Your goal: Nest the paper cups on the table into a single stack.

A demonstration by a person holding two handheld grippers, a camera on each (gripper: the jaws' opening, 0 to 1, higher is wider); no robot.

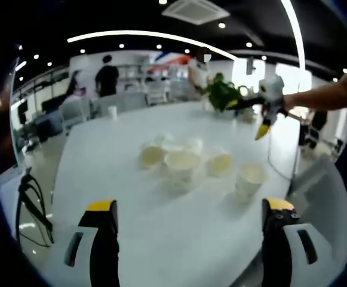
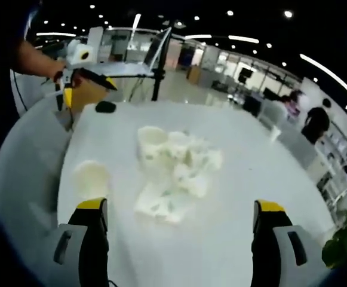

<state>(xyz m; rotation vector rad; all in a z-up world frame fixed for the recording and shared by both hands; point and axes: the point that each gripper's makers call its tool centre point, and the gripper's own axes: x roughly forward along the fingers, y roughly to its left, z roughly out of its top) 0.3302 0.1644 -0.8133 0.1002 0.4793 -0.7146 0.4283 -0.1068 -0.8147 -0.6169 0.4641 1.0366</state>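
Paper cups (image 1: 182, 161) sit bunched on your white table (image 1: 101, 173), in a bright office with ceiling lights and people standing well beyond the table. A green plant (image 1: 224, 94) stands at the table's far edge. In the left gripper view, your left gripper (image 1: 188, 218) hangs short of the cups, jaws spread wide with nothing between them. One cup (image 1: 249, 177) stands just apart from the cluster, near the table's edge. In the right gripper view, your right gripper (image 2: 179, 224) also gapes wide and empty, short of the cluster (image 2: 173, 170), a lone cup (image 2: 91, 178) just beyond its left jaw.
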